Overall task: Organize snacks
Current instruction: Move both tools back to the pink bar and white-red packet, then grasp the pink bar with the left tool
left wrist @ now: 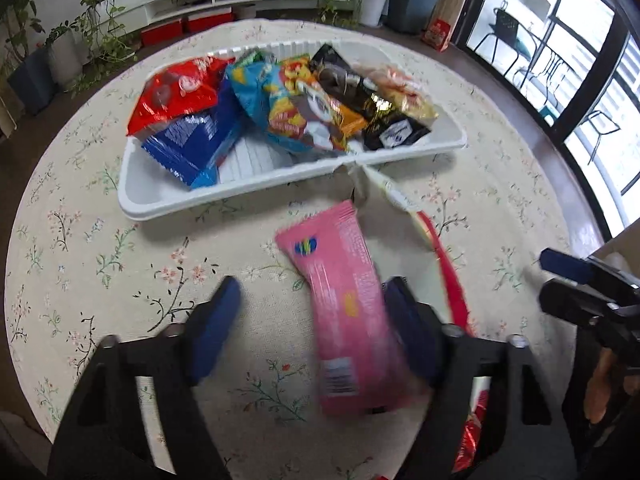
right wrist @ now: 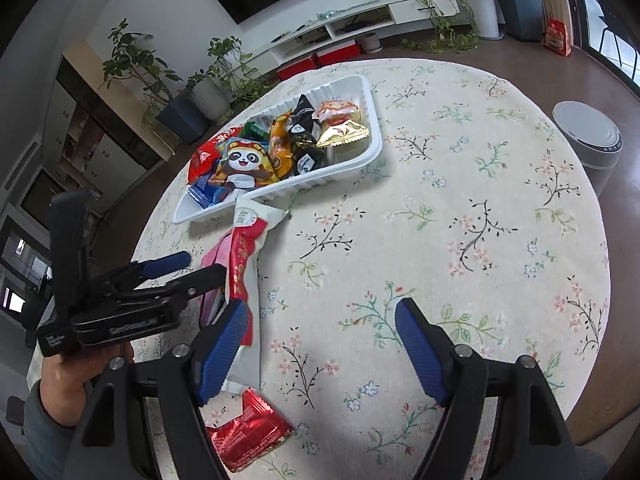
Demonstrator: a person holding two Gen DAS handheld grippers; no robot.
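Note:
A white tray [left wrist: 160, 200] on the floral round table holds several snack packets: red, blue, panda-printed, black and gold. It also shows in the right wrist view [right wrist: 362, 160]. My left gripper [left wrist: 316, 300] is open, and a pink packet [left wrist: 344, 300] lies between its fingers, against the right one; it is blurred. A white and red packet [right wrist: 248, 264] lies next to it, by the tray's near rim. My right gripper [right wrist: 320, 316] is open and empty above the tablecloth. A red foil packet [right wrist: 248, 436] lies under its left finger.
A grey and white round bin [right wrist: 588, 136] stands on the floor past the table's right edge. Potted plants [right wrist: 200, 92] and a low white TV shelf [right wrist: 360, 20] stand beyond the table. Glass doors [left wrist: 560, 40] are at the right.

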